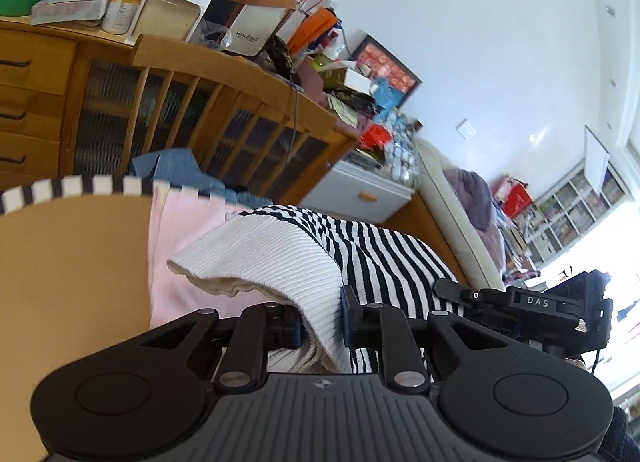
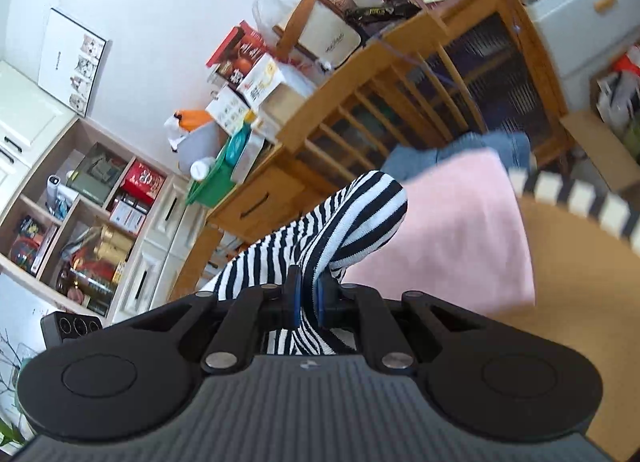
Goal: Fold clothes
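- A black-and-white striped garment (image 1: 384, 258) is held up above the worktop (image 1: 72, 270), stretched between the 2 tools; its long axis is seen running across from one tool to the other, sagging slightly between them.
- The knit is finely ribbed; a plain white ribbed band (image 1: 276, 258), with a cream, fuzzy inner face, is folded over at the left end, and narrow stripes are seen on the rest.
- The left tool (image 1: 320, 322) is pinched on the white ribbed band, the cloth being bunched between its blue-padded fingers (image 1: 346, 314).
- The right tool (image 2: 308, 294) is clamped on a striped fold (image 2: 352, 218) that stands up and forward from the jaws as a rounded tube shape.
- In the left wrist view the right tool (image 1: 532, 302) is seen beyond the garment, black and angular.
- A soft pink cloth (image 2: 452, 222) is laid flat on the worktop beneath the garment.
- A blue denim piece (image 2: 480, 150) is lying at the pink cloth's far edge.
- The worktop is a smooth tan surface edged with a black-and-white checked border (image 1: 80, 186).
- A wooden sideboard (image 1: 188, 110) with slatted, ribbed-glass doors stands behind, its top crowded with boxes and bags.
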